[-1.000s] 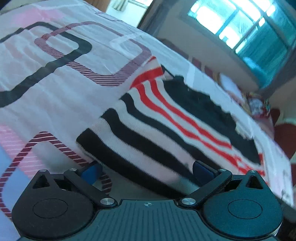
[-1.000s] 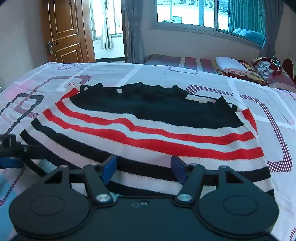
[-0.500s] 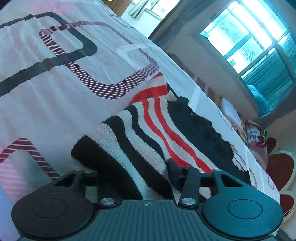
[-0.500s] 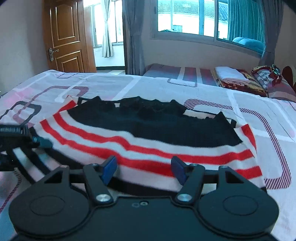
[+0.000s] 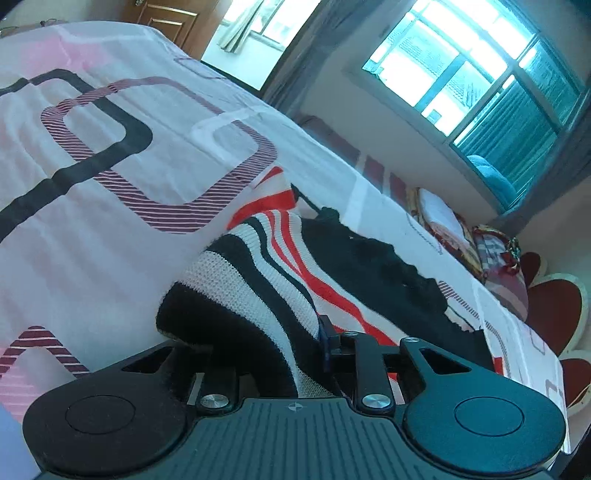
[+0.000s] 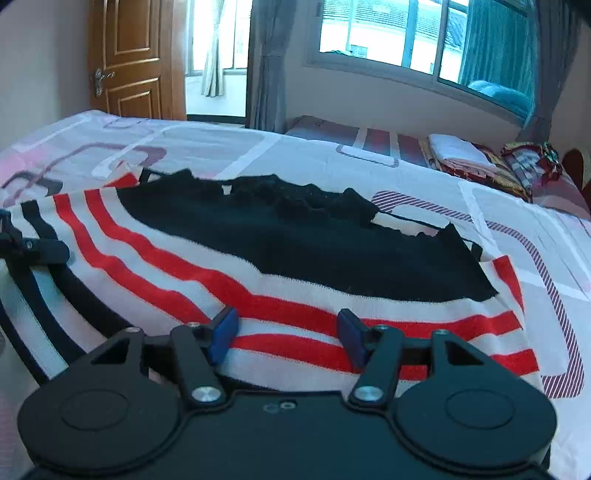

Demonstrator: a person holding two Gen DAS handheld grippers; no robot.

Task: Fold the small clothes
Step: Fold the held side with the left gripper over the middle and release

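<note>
Bright overexposed window (image 6: 388, 33) daylight, fisheye-bent edges, bluish cast

Across the lower half of both views we see a bed (image 6: 332, 158) covered by a white sheet printed with pink, maroon and black rounded rectangles. At the upper left of the right wrist view we find a brown panelled door (image 6: 129, 59) with a metal handle, and next to it a bright doorway (image 6: 216, 55) with a pale curtain. A grey curtain (image 6: 267, 62) hangs toward the centre. Along the upper right runs a wide window (image 6: 406, 33), daylight pouring through, with a teal curtain (image 6: 495, 48) at its right end. Below it the wall (image 6: 388, 96) is pale. At the right edge we see folded linens (image 6: 461, 153) stacked on the bed.
</note>
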